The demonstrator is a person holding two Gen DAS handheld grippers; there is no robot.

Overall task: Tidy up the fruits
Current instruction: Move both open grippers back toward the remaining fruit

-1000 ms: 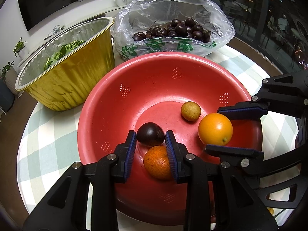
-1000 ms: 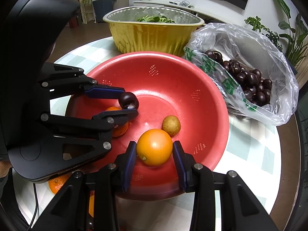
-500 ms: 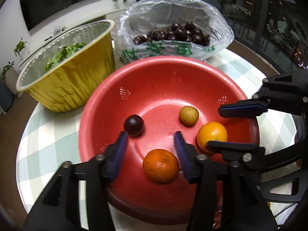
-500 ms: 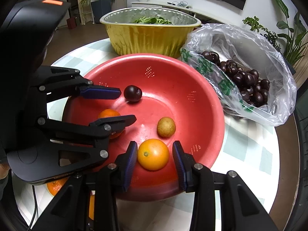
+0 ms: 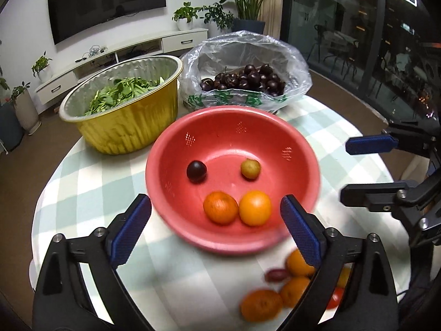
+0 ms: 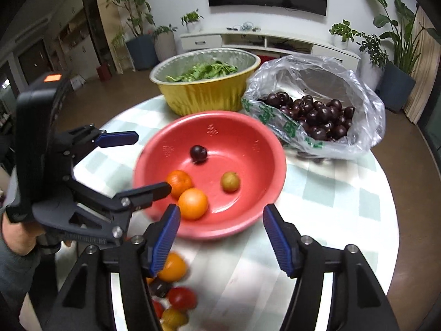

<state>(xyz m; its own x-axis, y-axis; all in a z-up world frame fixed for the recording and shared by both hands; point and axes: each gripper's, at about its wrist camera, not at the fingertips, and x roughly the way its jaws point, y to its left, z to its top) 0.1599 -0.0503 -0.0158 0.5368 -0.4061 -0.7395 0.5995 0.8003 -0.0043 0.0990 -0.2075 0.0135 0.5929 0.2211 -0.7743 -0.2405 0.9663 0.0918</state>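
With both tools spread wide and holding nothing, I have the left tool and the right tool hanging above the near edge of the round bench with its pale green checked cloth. Four fruits lie in the red perforated plastic bowl: a rough-skinned tangerine touching a smooth orange, a dark plum and a small yellowish-brown round fruit, these two apart from the rest. Loose fruit waits on the cloth nearer me, blurred: several small oranges, something red and something dark. I judge the citrus light, firm and apt to roll, so I would close across the widest middle with the pads level. The red one looks soft-skinned and wants a gentle squeeze. Behind the bowl stand a gold foil tub of greens and a clear plastic bag of dark cherries.
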